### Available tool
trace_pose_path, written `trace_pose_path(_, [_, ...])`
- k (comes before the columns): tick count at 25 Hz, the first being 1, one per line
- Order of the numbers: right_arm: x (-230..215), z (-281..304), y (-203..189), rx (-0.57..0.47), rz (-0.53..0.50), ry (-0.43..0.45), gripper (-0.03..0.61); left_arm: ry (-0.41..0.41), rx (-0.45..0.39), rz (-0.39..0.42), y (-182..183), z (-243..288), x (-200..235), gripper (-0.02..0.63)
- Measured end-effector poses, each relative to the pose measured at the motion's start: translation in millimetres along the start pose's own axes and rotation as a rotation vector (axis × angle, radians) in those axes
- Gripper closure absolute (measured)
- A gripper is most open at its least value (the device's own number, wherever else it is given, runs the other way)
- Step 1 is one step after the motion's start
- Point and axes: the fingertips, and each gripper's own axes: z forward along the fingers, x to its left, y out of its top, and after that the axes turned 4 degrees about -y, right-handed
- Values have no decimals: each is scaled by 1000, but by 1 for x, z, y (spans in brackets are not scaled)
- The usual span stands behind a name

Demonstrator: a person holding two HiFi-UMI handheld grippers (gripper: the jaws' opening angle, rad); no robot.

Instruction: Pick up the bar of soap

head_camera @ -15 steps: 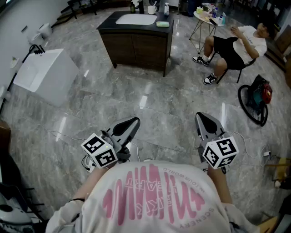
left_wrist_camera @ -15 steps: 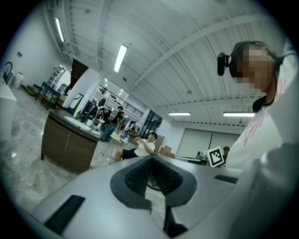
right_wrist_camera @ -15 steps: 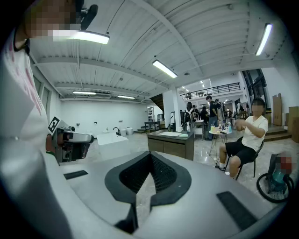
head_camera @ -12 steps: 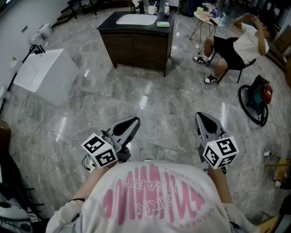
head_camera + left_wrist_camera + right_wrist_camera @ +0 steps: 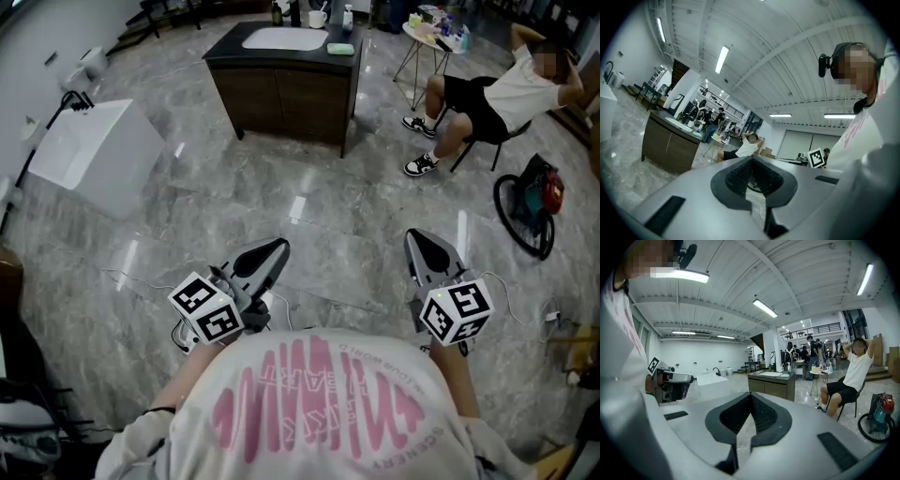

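The bar of soap is a pale green block on the dark top of a wooden vanity, to the right of its white sink, far across the floor. It also shows small in the right gripper view as the soap. My left gripper and my right gripper are held close to my body, both pointing out over the marble floor. In each gripper view the jaws meet at the tip with nothing between them: left gripper, right gripper.
A white tub stands at the left wall. A person sits on a chair at the upper right beside a small round table with bottles. A dark machine with a hose lies at the right. Cables trail over the floor.
The seated person has raised both arms behind the head and shifted their feet. Both grippers have stayed where they were, shut.
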Motion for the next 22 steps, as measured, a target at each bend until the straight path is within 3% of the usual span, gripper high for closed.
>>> trace_pose_path(9, [9,21,9,-39,66,2,568,-7,-15,11,12,-9,23,603])
trace_pose_path(17, [19,39,-5,-24,60,-17,568,-32,-92,-11,19,-23,44,603])
trace_pose_path(22, [0,52,-11,-22,127,-47,568,-2,-46,-1,8,-14,63,603])
